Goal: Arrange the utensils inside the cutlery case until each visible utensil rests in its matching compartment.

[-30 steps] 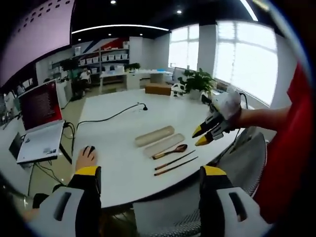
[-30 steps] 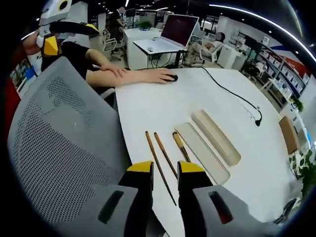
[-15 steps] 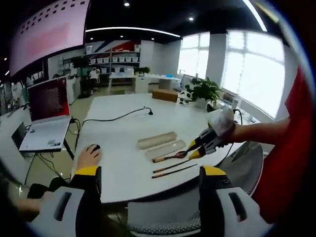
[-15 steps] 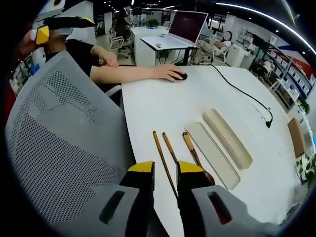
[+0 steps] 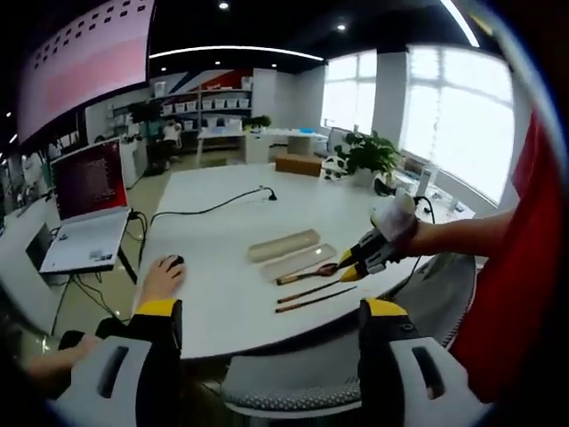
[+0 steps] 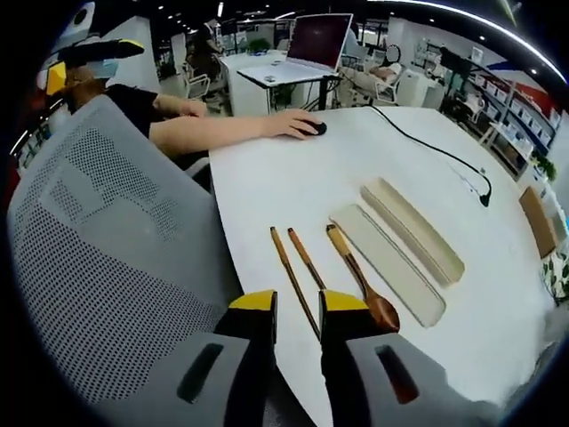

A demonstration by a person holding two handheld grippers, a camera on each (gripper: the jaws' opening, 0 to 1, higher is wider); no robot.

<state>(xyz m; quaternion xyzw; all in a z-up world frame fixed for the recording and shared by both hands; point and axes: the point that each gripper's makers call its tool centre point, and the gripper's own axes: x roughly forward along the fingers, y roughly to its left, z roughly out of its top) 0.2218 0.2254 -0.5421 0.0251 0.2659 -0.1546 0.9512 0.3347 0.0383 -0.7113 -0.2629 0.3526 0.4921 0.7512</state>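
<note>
Lengthwise on the white table [image 6: 267, 187], two beige halves of the cutlery case are lying side by side: the deeper tray [image 6: 412, 229] farther from the table's edge and the flatter lid [image 6: 387, 264] just beside it. Neither is holding anything. Next to the lid, the wooden spoon [image 6: 362, 281] is resting on the tabletop, its bowl toward the right gripper [image 6: 297, 305], and the two chopsticks [image 6: 298, 276] are lying roughly parallel beside it, nearer the table's edge. In the right gripper view, that gripper's yellow-tipped jaws are standing slightly apart with nothing between them, hovering over the chopsticks' near ends. In the left gripper view, the left gripper [image 5: 267, 313] is hanging well back from the table with its jaws wide apart and empty, while the right gripper [image 5: 360, 260] is reaching in beside the spoon [image 5: 307, 274], the chopsticks [image 5: 313, 295] and the case halves [image 5: 289, 253]. A grey mesh chair [image 6: 107, 258] is sitting against the table's near edge. Farther off, a person's forearm is stretching across the table to a black mouse [image 6: 311, 128], a black cable [image 6: 436, 151] is trailing over the tabletop, and a laptop [image 6: 307, 49] is standing open on a separate desk.
</note>
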